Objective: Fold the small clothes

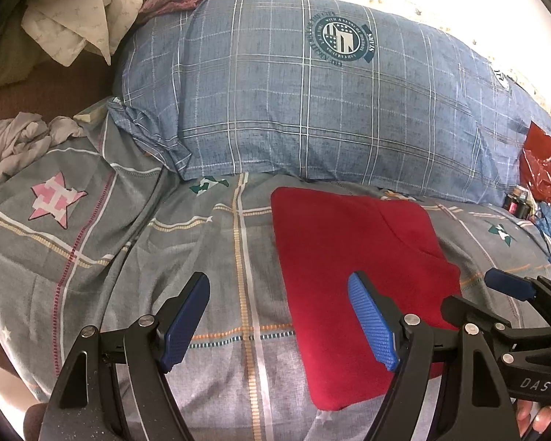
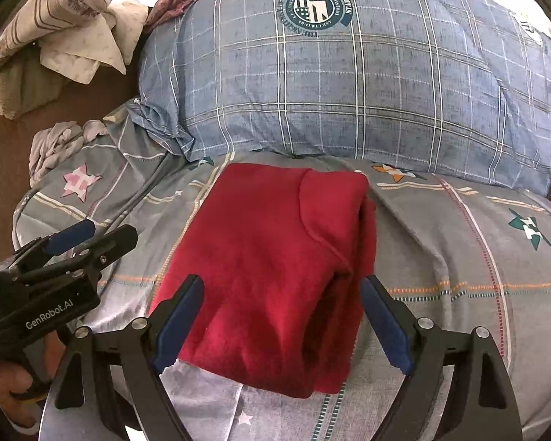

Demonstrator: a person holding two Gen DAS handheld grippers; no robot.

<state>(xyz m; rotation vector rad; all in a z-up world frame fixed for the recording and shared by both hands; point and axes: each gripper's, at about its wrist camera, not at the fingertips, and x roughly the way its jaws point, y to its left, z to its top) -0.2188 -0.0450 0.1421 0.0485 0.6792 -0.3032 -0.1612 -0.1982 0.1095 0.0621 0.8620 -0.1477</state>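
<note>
Red folded garment [image 2: 272, 264] on bedsheet [image 2: 459, 275] | left gripper [image 1: 279, 323] wide, empty | right gripper [image 2: 283, 323] wide, empty

**Black grippers, blue pads**

Left gripper [image 1: 279, 319] and right gripper [image 2: 283, 321]: black angular arms, silver screw heads, ribbed blue finger pads [image 1: 373, 325]. White lettering reads "GenRobot.AI"; another marking, partly cut off, seems "DAS".

I am over a bed in a home bedroom: a grey checked cotton bedsheet with star patches [image 1: 92, 257] under me, a plump blue plaid pillow [image 1: 294, 92] at the far side, crumpled pale laundry [image 2: 73, 44] far left.
</note>
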